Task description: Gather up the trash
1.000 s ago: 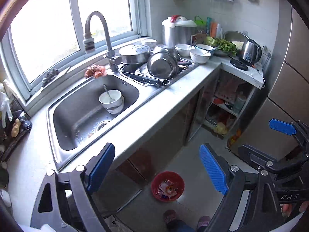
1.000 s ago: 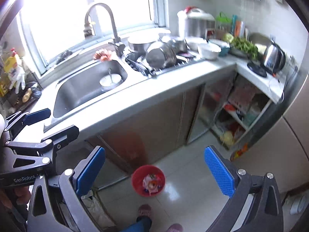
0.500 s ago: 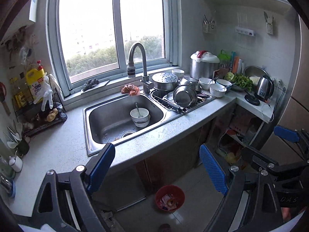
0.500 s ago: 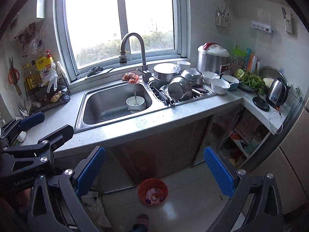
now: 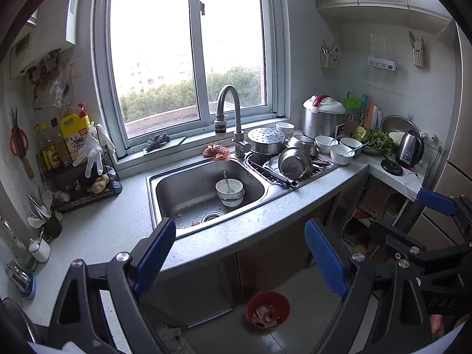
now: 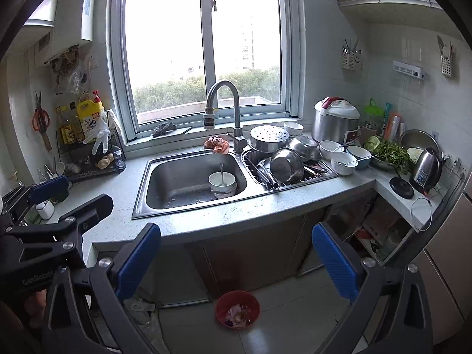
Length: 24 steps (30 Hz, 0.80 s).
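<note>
A red trash bin (image 5: pixel 268 309) with scraps inside stands on the floor below the counter; it also shows in the right wrist view (image 6: pixel 237 309). A crumpled orange-pink wad (image 5: pixel 216 151) lies behind the sink by the faucet, also seen in the right wrist view (image 6: pixel 217 144). Small scraps lie near the sink drain (image 5: pixel 195 223). My left gripper (image 5: pixel 240 259) is open and empty, held in front of the counter edge. My right gripper (image 6: pixel 236 261) is open and empty, beside it to the right.
The steel sink (image 5: pixel 180 191) holds a white bowl with a spoon (image 5: pixel 229 190). A drying rack (image 5: pixel 292 165) is piled with pots and bowls. A rice cooker (image 5: pixel 323 116), greens (image 5: pixel 376 138) and kettle (image 5: pixel 408 149) stand right. A bottle rack (image 5: pixel 76 159) stands left.
Both grippers have tilted upward and drawn back: the window and whole counter now fill the views, and the red bin has dropped to the bottom. Both stay open.
</note>
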Available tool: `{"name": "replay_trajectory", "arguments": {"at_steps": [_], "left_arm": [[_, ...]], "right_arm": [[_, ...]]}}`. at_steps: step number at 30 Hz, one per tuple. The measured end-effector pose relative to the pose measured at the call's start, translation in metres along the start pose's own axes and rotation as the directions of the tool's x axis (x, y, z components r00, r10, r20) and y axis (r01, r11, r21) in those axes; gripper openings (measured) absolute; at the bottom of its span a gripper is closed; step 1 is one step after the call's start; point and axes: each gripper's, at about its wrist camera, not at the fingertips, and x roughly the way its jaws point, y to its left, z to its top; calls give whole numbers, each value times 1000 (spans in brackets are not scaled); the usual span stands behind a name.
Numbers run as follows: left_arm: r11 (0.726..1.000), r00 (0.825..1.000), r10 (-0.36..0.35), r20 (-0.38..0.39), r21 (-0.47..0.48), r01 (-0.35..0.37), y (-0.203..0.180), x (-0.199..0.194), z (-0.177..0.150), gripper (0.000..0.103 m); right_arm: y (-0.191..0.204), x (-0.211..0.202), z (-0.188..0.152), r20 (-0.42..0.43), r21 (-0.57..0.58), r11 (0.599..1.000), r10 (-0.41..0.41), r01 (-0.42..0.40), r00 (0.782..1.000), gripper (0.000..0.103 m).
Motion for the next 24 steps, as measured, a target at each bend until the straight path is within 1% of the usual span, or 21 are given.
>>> {"name": "replay_trajectory", "arguments": {"at_steps": [4,12,24], "left_arm": [[1000,1000,-1,-19,2,1,6,-1,-7,88],[1000,1000,-7,-18,15,7,12,-4,-10,88],[1000,999,-17,-30,-11,17,24,-3,-17,88]], "right_arm": [[8,0,-6,-19,7,1000,2,-2,1000,102],[13,-2,-10,-26,9,1000,6,-5,1000,102],[15,-2,-9,-38,3,1000,1,-1,999,102]]}}
